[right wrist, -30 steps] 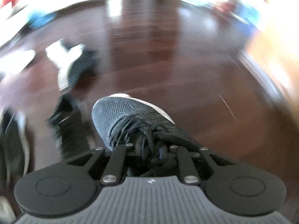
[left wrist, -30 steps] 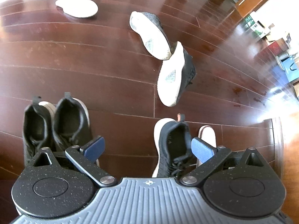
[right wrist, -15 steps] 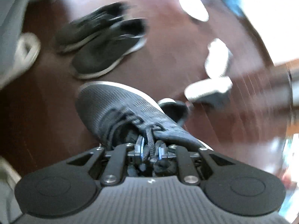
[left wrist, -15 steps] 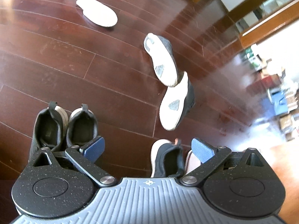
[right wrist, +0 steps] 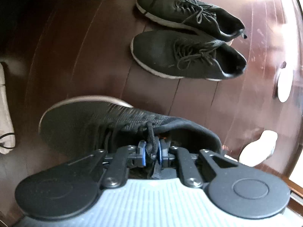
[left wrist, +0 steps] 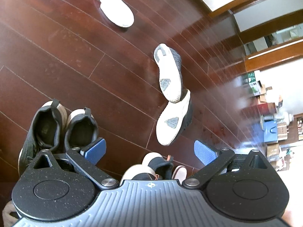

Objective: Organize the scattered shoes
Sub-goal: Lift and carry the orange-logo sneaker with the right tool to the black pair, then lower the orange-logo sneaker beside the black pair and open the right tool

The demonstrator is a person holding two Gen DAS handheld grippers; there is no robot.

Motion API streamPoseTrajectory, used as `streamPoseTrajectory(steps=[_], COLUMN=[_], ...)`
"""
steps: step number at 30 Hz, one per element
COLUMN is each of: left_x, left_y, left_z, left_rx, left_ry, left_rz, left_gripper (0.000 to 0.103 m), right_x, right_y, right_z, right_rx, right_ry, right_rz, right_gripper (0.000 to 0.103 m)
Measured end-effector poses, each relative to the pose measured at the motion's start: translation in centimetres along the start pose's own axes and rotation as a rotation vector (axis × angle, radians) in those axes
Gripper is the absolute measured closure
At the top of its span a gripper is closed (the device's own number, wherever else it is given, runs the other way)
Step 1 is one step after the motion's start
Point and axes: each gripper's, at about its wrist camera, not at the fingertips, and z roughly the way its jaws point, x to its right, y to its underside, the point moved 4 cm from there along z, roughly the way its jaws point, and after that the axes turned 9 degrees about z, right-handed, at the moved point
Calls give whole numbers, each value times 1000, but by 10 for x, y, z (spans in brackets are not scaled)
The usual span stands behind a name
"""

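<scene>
My right gripper (right wrist: 152,154) has its blue pads (right wrist: 142,156) pinched close together on the laces and tongue of a dark knit sneaker (right wrist: 98,121), which hangs just ahead of the fingers with its toe pointing left in the right wrist view and its white sole edge along the top; whether it touches the floor (right wrist: 85,56) I cannot tell, since that part is blurred; beyond it a black laced pair (right wrist: 181,54) stands side by side, toes left, the two shoes almost touching; my left gripper (left wrist: 149,149) is spread wide and grips nothing, its blue pads (left wrist: 94,149) well apart over bare boards; between and below those fingers I see the heel of another dark shoe with a white sole (left wrist: 157,165), partly hidden by the gripper body; just left of the left finger sits the black pair (left wrist: 56,126), heel openings toward me; further out two sneakers lie sole-up (left wrist: 170,102), white soles showing, the heel of the far one overlapping the near one; well beyond them, a single white insole or sole (left wrist: 115,8) lies flat on the dark wooden floor (left wrist: 56,56); a wooden door frame (left wrist: 255,37) runs along the far right.
</scene>
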Motion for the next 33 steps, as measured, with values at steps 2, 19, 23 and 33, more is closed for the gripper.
streamPoseTrajectory(steps=[2, 19, 23, 33], left_x=[-2, -1, 1, 6], left_y=[-1, 0, 2, 7], left_z=[2, 13, 15, 16], left_rx=[-7, -37, -43, -44], left_ry=[5, 19, 13, -6], left_rz=[-9, -23, -14, 9], left_gripper=[2, 1, 1, 1], right_x=[6, 41, 54, 68], right_y=[-6, -7, -11, -25], right_z=[5, 75, 85, 94], right_rx=[14, -65, -66, -47], right_ry=[5, 0, 12, 60], right_rz=[-30, -52, -32, 46], right_gripper=[91, 92, 92, 90])
